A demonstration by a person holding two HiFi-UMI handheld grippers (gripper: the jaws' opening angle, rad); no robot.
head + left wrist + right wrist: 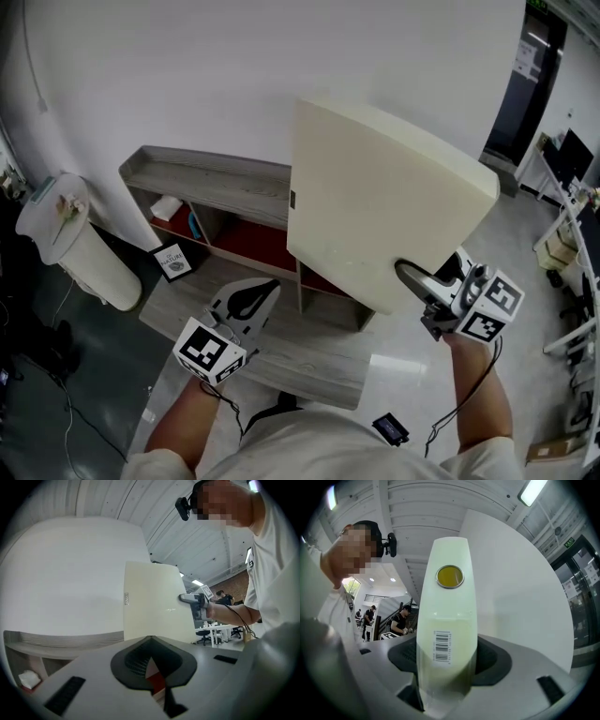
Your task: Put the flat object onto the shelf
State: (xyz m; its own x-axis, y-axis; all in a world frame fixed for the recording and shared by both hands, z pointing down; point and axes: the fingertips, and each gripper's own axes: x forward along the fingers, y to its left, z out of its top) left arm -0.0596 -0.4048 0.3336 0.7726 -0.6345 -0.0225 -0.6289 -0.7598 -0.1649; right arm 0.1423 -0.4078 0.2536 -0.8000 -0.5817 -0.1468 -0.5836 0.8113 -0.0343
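The flat object is a large cream board held up in the air, tilted, in front of the grey wooden shelf with its red inner floor. My right gripper is shut on the board's lower right edge. In the right gripper view the board stands edge-on between the jaws, showing a barcode label and a round metal ring. My left gripper hangs lower left, shut and holding nothing, apart from the board. The left gripper view looks at the board, the right gripper and the shelf's top.
A white bin stands left of the shelf. A small framed picture leans at the shelf's foot, and a white cloth lies inside. A grey low table is below me, a dark device on the floor. Desks stand far right.
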